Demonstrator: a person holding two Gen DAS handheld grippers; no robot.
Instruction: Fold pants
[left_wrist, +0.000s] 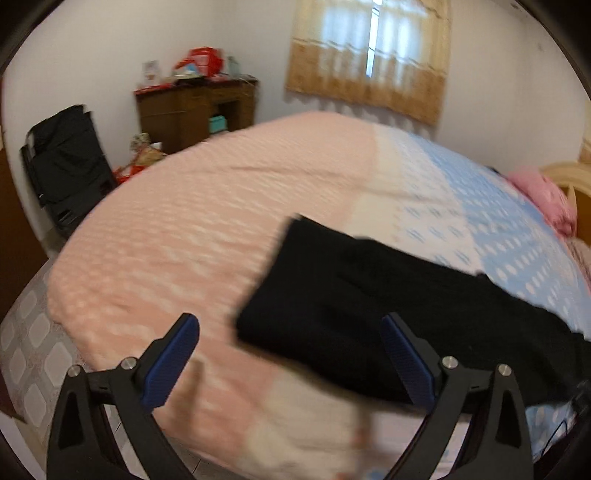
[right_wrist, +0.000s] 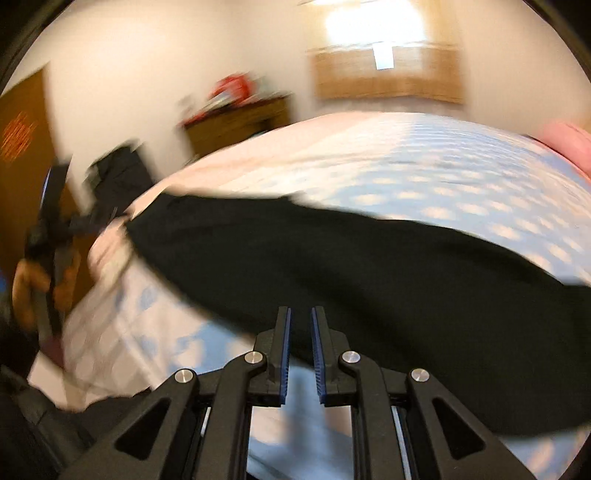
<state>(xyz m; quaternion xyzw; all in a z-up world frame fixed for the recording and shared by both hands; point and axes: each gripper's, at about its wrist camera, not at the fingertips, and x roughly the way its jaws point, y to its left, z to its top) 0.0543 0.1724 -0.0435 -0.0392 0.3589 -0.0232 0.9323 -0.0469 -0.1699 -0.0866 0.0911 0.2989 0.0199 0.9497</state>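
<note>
Left wrist view first: the black pants (left_wrist: 369, 306) lie flat on the bed (left_wrist: 184, 229), already folded into a long band. Its long axis runs from a squared-off end near the middle of the bed, over the pink part of the sheet, down toward the lower right edge of the frame, where the sheet turns blue. The left gripper (left_wrist: 290, 358) hangs over the near edge of the bed with its jaws spread wide and nothing between them. The right blue pad (left_wrist: 406, 362) shows in front of the pants' near edge, the left one is over bare pink sheet. A wooden desk (left_wrist: 195, 107), a black chair (left_wrist: 66, 166) and a curtained window (left_wrist: 369, 55) sit behind the bed, plus a pink pillow (left_wrist: 543, 199) at the right.

Right wrist view, pretty blurry: the pants (right_wrist: 351, 266) stretch across the frame from the left end by the bed's edge to the far right. The right gripper (right_wrist: 301, 332) sits right at the pants' near edge, fingers almost together with a thin gap, no cloth visibly pinched. The left gripper (right_wrist: 55, 221) shows at the far left, held in the person's hand (right_wrist: 29, 288).
</note>
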